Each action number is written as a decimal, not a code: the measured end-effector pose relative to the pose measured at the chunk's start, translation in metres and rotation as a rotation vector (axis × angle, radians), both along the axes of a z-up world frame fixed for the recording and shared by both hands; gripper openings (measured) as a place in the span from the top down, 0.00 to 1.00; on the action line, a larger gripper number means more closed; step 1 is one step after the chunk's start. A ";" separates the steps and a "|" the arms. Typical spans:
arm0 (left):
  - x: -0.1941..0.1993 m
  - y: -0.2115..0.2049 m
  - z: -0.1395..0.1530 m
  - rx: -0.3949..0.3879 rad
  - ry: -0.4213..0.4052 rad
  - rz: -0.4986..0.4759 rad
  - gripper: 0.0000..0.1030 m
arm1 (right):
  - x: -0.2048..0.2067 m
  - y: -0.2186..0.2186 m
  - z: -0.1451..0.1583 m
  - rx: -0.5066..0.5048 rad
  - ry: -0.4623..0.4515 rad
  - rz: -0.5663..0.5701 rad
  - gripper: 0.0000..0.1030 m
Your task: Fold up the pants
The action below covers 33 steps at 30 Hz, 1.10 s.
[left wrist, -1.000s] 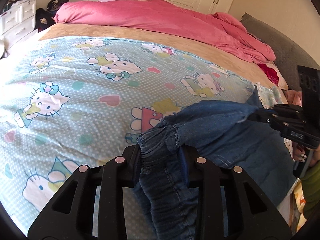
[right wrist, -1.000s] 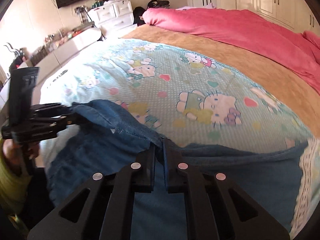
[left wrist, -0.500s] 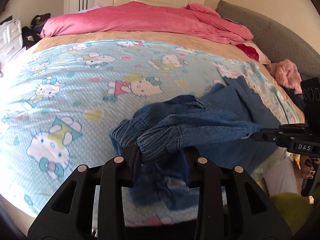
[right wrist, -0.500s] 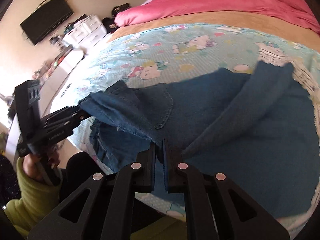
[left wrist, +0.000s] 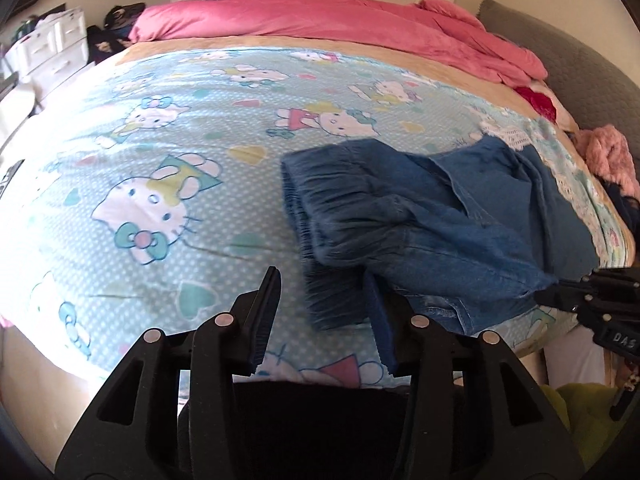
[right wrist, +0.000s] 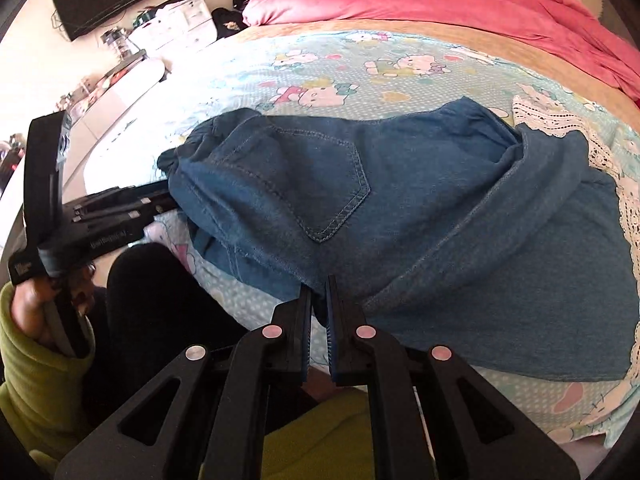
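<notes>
Blue denim pants (left wrist: 420, 220) lie doubled over on the cartoon-cat bedsheet (left wrist: 180, 152), near the bed's front edge. My left gripper (left wrist: 322, 280) has its jaws opening. The gathered waistband (left wrist: 332, 240) reaches down between them, and the left pad stands clear of the cloth. My right gripper (right wrist: 319, 290) is shut on the near edge of the pants (right wrist: 400, 200), below a back pocket (right wrist: 320, 184). In the left wrist view the right gripper (left wrist: 560, 292) pinches the denim at the right. In the right wrist view the left gripper (right wrist: 160, 200) sits by the waistband, held by a hand in a green sleeve (right wrist: 36, 380).
A pink duvet (left wrist: 340, 20) and a beige blanket (left wrist: 440, 64) cover the bed's far side. White drawers (left wrist: 52, 52) stand at the left, and a grey headboard (left wrist: 568, 60) and a pink fluffy item (left wrist: 608, 152) at the right. A white lace trim (right wrist: 560, 124) edges the sheet by the pants.
Both grippers brought the pants down onto the sheet and drew back toward the bed's edge. The left jaws, which were clamped on the waistband, have come apart. The right stays clamped.
</notes>
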State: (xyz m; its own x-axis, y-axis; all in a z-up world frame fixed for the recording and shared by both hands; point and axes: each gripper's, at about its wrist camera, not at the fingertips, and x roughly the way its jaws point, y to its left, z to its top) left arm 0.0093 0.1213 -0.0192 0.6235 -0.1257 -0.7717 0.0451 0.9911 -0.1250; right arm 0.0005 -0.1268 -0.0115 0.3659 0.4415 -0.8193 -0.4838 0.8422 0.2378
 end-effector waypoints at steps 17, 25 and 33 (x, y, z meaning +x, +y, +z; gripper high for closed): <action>0.010 -0.033 0.064 0.054 -0.138 -0.005 0.58 | 0.009 -0.024 0.035 0.168 -0.024 -0.021 0.61; 0.032 -0.053 0.003 0.143 0.012 -0.042 0.58 | 0.033 -0.037 0.040 0.134 -0.099 -0.111 0.44; 0.024 -0.045 -0.003 0.126 -0.007 -0.032 0.58 | 0.052 -0.028 -0.019 0.006 0.061 -0.129 0.39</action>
State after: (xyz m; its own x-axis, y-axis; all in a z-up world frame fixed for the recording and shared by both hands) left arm 0.0335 0.0763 -0.0225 0.6259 -0.0482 -0.7784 0.0776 0.9970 0.0007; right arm 0.0523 -0.1553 -0.0310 0.3695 0.3985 -0.8394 -0.3559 0.8952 0.2683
